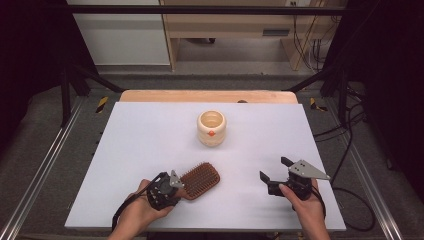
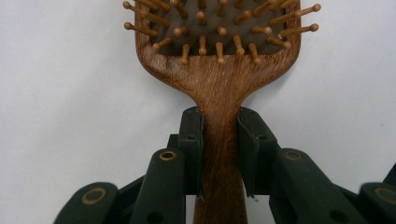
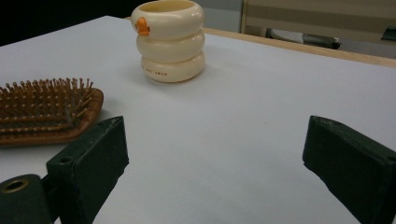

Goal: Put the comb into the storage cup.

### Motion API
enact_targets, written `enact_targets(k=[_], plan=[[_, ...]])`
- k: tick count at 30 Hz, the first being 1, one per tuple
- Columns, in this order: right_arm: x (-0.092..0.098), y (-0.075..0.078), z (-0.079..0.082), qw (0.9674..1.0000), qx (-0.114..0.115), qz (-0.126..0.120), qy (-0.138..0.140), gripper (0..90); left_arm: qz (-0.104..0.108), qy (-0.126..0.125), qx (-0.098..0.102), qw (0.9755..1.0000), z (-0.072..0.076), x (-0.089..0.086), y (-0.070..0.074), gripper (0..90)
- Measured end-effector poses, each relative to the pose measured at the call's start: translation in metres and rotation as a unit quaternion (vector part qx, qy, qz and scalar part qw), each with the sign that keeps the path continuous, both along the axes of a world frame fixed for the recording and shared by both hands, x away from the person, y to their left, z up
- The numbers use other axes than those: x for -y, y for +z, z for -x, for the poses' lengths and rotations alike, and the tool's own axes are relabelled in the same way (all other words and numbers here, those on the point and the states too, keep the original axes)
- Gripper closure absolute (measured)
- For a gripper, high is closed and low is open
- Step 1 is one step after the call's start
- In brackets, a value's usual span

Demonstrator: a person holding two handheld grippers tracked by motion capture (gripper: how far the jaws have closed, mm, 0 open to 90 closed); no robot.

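A pale grey-white tabletop [image 1: 150, 145] with a bare wooden strip along its far edge filled the middle of the high view, ringed by dark frame rails, grey floor and cables.

At the lower left of that view the left gripper [image 1: 176, 184] lay in the person's left hand [image 1: 141, 209], its jaws pinched onto the neck of a brown wooden paddle hairbrush [image 1: 201, 180]. The brush lay on the table at lower centre, head angled toward the upper right, bristles up. It had a squarish, round-cornered head of reddish-brown grained wood, a dark pad, and rows of pale wooden pins with ball tips.

At upper centre stood a cream cup [image 1: 211, 128] shaped like three stacked rings, upright, open at the top, well apart from the brush. At the lower right the right gripper [image 1: 273, 169] sat in the right hand [image 1: 305, 200] with its jaws spread wide and nothing between them.

The left gripper view gave what the high view could not: both black pads flat against the sides of the handle [image 2: 219, 140] just below where the head widens, and the wood grain up close. The right gripper view, from low down, showed the cup's [image 3: 169, 39] ribbed side, a small orange knob near its rim and faint lettering on the bottom ring, with the brush head [image 3: 49, 112] at centre left.
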State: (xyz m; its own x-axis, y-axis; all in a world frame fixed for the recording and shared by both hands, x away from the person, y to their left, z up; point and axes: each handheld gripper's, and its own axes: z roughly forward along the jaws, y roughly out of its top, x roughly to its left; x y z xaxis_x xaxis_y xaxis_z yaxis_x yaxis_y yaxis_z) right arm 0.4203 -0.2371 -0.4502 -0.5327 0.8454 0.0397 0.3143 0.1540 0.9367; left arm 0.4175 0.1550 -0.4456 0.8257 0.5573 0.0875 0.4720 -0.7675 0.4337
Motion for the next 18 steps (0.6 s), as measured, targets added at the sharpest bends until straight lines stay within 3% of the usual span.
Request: enact_targets(k=[4, 5, 7, 10, 15, 18], plan=[[-0.001, 0.002, 0.001, 1.0000, 0.003, -0.006, 0.001, 6.9, 0.027, 0.000, 0.046, 0.9986, 0.001, 0.002, 0.009, 72.3], [-0.001, 0.002, 0.001, 1.0000, 0.003, -0.006, 0.001, 6.9, 0.027, 0.000, 0.046, 0.9986, 0.001, 0.002, 0.009, 72.3], [-0.002, 0.003, 0.001, 1.0000, 0.003, -0.006, 0.002, 6.9, 0.029, -0.004, 0.071, 0.9970, 0.001, 0.004, 0.011, 72.3], [-0.003, 0.004, 0.002, 0.9999, 0.006, -0.010, 0.004, 6.9, 0.046, -0.003, 0.089, 0.9950, 0.000, 0.006, 0.011, 72.3], [-0.006, 0.005, 0.003, 0.9996, 0.007, -0.028, 0.008, 6.9, 0.083, 0.010, 0.121, 0.9891, -0.004, 0.009, 0.006, 72.3], [-0.009, 0.007, 0.003, 0.9990, 0.009, -0.045, 0.004, 7.1, 0.092, 0.020, 0.145, 0.9849, -0.006, 0.011, 0.005, 72.4]])
